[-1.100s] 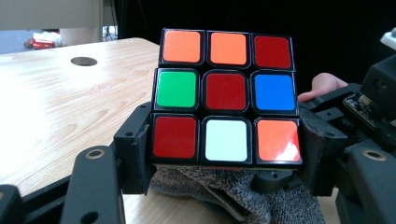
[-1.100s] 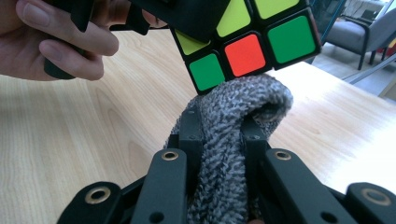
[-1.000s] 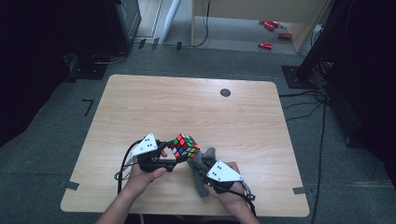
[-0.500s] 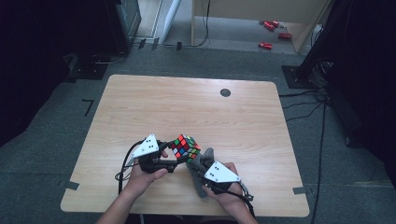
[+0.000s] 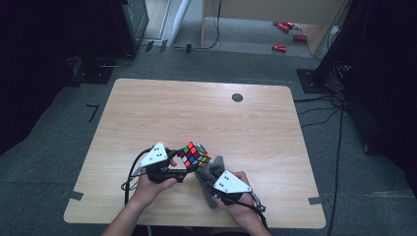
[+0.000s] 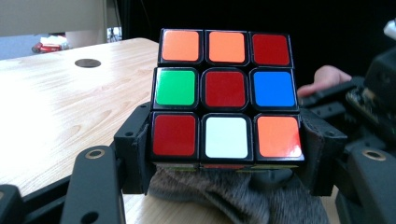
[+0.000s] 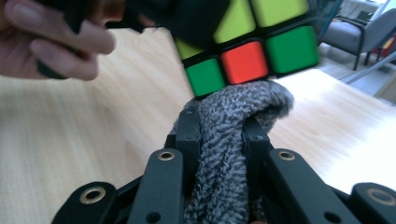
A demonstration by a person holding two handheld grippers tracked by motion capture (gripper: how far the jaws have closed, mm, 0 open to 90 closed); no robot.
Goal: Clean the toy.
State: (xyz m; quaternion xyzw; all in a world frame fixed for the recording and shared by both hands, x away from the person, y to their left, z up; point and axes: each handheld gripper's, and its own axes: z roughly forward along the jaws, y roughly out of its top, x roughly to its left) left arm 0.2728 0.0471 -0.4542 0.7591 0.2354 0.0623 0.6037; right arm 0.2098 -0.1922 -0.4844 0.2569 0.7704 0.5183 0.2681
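A scrambled Rubik's cube (image 5: 194, 155) is held above the table near its front edge, with my left gripper (image 5: 183, 169) shut on it. In the left gripper view the cube (image 6: 225, 95) sits between the two black jaws, which press on its lower sides. A grey knitted cloth (image 5: 210, 173) is pinched in my right gripper (image 5: 208, 178), which is shut on it. In the right gripper view the cloth (image 7: 229, 140) bunches up between the jaws and its top touches the cube's underside (image 7: 247, 51). The same cloth (image 6: 233, 193) lies under the cube in the left gripper view.
The wooden table (image 5: 162, 115) has a small black disc (image 5: 237, 97) set in it near the far edge. Cables trail from both grippers over the front edge. Red objects (image 5: 286, 29) lie on the floor beyond the table.
The right gripper with the cloth has shifted slightly left and toward the cube. The cube and left gripper have barely moved.
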